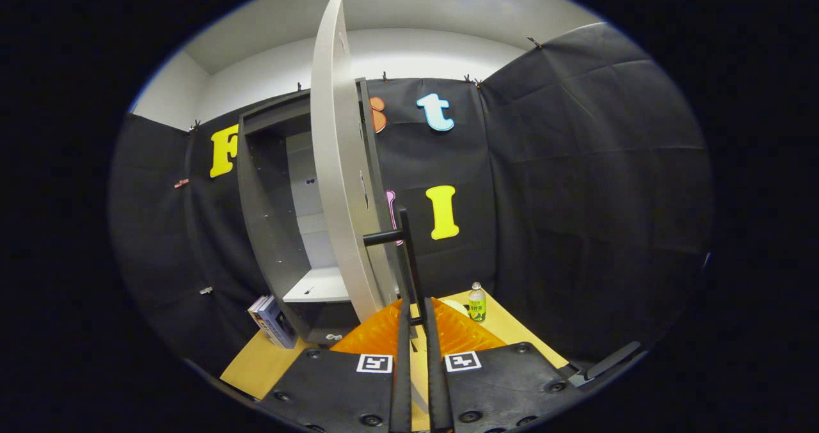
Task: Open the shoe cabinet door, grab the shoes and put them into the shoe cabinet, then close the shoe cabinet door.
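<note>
The gripper (416, 321) points at the edge of the cabinet door (336, 164). Its two fingers (402, 356) run forward almost side by side, with only a thin slit between them, and the door's dark bar handle (404, 254) comes down right into that slit. The fingers look closed on the handle, one on each side of it. A short stub joins the handle to the door at its upper end.

The door stands swung well out from the cabinet (275, 215), seen nearly edge-on, pale on its inner face. Behind it the cabinet is open: dark side walls, a light back panel and a pale shelf (317, 287) low down. I cannot see any shoes on that shelf or elsewhere.

The cabinet sits on a yellowish wooden table (256, 362). A few books (272, 321) stand leaning just beside the cabinet's lower left corner. Beyond the fingers and to their right, a small bottle (477, 302) with a green label stands upright on the table, near the black cloth wall (576, 196). A pale rounded thing lies just left of the bottle; I cannot tell what it is.

Above the cloth, a white wall and ceiling show.
</note>
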Motion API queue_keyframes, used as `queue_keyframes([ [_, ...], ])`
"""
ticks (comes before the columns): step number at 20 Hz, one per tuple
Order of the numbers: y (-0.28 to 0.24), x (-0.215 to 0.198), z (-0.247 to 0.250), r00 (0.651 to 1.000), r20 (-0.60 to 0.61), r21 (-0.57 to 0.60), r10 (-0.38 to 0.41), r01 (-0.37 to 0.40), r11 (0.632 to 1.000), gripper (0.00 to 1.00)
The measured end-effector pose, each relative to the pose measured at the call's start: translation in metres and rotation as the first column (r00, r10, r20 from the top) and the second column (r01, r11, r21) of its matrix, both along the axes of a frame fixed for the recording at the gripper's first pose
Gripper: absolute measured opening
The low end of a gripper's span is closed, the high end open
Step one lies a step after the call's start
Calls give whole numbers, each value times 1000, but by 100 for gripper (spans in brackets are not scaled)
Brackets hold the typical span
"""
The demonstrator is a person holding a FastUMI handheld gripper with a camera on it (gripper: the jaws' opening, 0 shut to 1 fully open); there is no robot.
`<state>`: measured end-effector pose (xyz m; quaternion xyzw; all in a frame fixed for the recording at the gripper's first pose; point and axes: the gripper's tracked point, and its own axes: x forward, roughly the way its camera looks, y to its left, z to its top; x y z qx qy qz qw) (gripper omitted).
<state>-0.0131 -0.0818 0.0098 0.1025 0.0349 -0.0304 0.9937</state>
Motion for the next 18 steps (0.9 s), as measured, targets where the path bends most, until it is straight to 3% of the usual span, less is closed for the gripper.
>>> queue_keyframes([
  [5, 4, -23, 4, 1000, -5, -60, -4, 3, 998, 15],
  [10, 39, -43, 5, 996, -22, -16, 87, -87, 996, 15],
  [12, 65, -46, -5, 985, -44, -26, 169, -170, 985, 23],
  [15, 97, -51, -27, 966, -96, -64, 241, -248, 967, 53],
  [18, 139, -50, -61, 931, -168, -32, 324, -334, 942, 73],
])
